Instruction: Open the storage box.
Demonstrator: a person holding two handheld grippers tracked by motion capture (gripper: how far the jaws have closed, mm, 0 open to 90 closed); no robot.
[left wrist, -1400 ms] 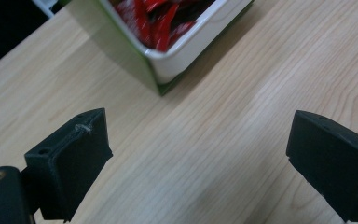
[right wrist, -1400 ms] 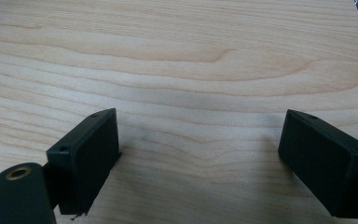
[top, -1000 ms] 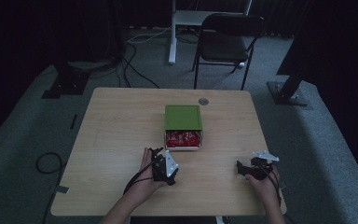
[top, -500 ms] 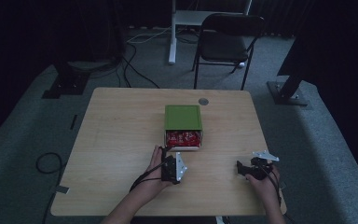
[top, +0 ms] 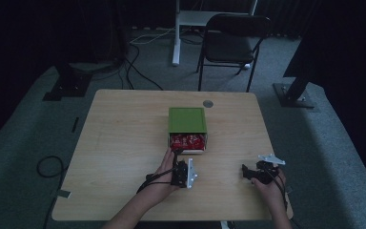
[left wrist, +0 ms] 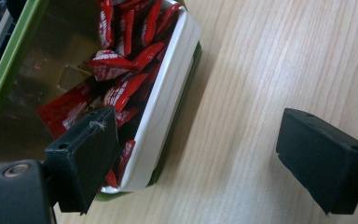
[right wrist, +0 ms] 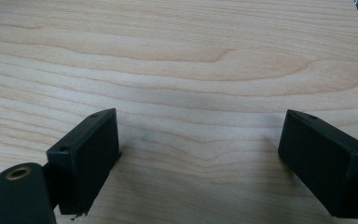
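Just below the middle of the high view, a person's left hand holds the left gripper (top: 178, 157) on a pale wooden tabletop (top: 124, 138), right in front of a green box (top: 187, 119). The box sits near the centre of the frame. A white tray (top: 188, 149) slides out of its near end, full of red candy wrappers (top: 187, 140).

From the left gripper view, the box and tray take up the upper left. The red wrappers (left wrist: 121, 70) lie heaped inside the white tray (left wrist: 168, 93), which has a green edge beneath it. The left gripper's fingers (left wrist: 86, 154) stand wide apart and hold nothing. One finger overlaps the tray's near corner at lower left; whether it touches, I cannot tell. The other hangs over bare wood at lower right.

Toward the lower right of the high view, the right hand rests the right gripper (top: 248, 172) on the tabletop, well apart from the box. In the right gripper view its fingers (right wrist: 86, 158) are also spread wide and empty, with only wood grain between them.
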